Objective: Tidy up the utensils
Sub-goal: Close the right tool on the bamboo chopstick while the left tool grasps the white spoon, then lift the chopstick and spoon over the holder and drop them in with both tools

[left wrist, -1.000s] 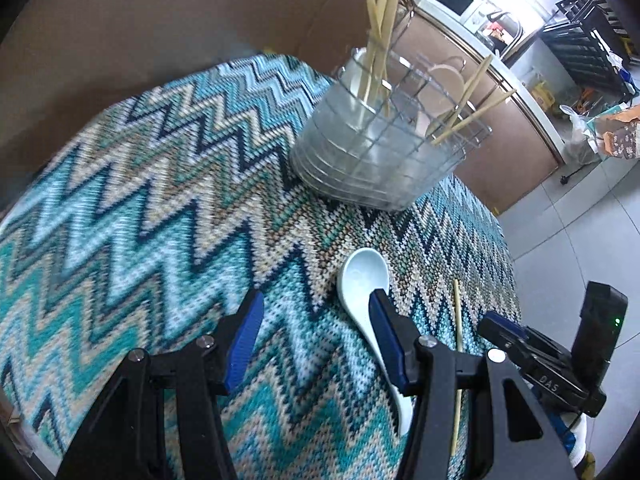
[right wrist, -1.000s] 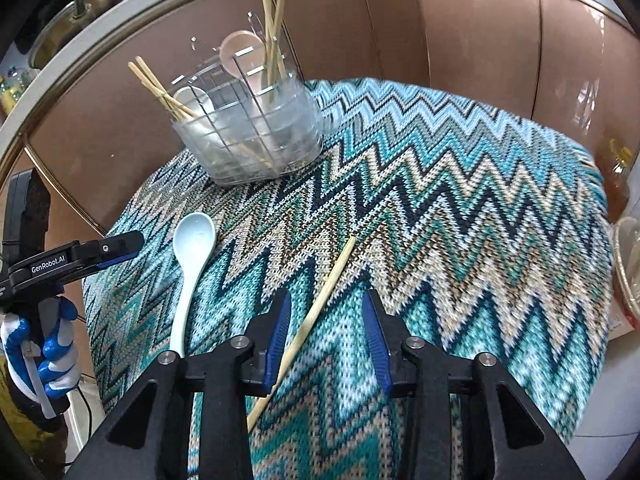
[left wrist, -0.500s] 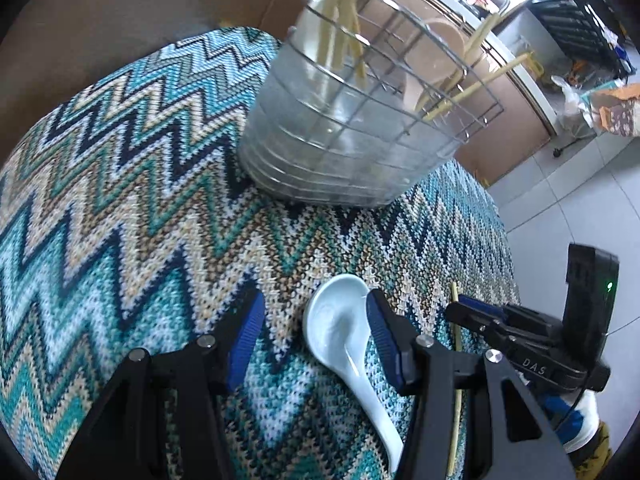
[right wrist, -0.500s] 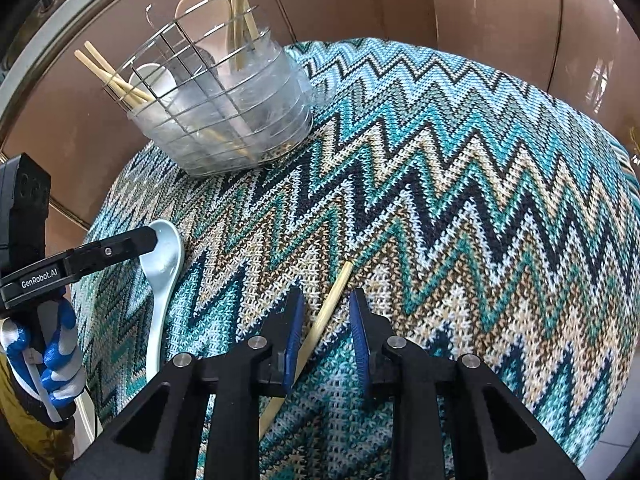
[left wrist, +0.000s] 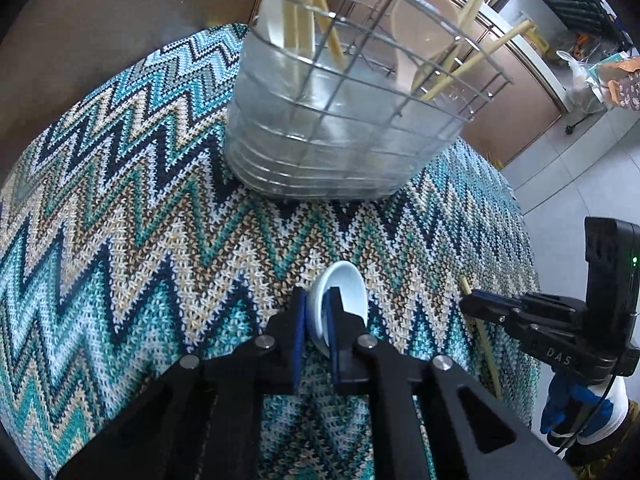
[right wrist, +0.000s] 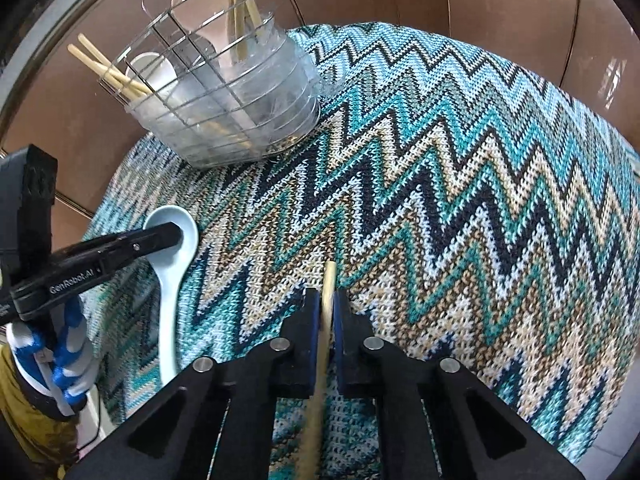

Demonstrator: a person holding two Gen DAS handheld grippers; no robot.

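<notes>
My left gripper (left wrist: pixel 314 304) is shut on the rim of the pale blue ceramic spoon (left wrist: pixel 348 292), which lies on the zigzag cloth; it also shows in the right wrist view (right wrist: pixel 170 280), with the left gripper (right wrist: pixel 172 236) over its bowl. My right gripper (right wrist: pixel 327 304) is shut on a wooden chopstick (right wrist: pixel 329 280) lying on the cloth; the chopstick also shows in the left wrist view (left wrist: pixel 486 340) under the right gripper (left wrist: pixel 468 304). A clear utensil holder with a wire grid (left wrist: pixel 328 132) stands behind, also in the right wrist view (right wrist: pixel 236 100), holding chopsticks and spoons.
The zigzag knitted cloth (right wrist: pixel 460 184) covers a round table. Brown cabinet fronts (right wrist: pixel 500 8) rise behind the table. The table edge drops to a tiled floor (left wrist: pixel 580 184) on the right of the left wrist view.
Both grippers moved forward and down. The left jaws closed on the spoon's bowl rim. The right jaws closed on the chopstick.
</notes>
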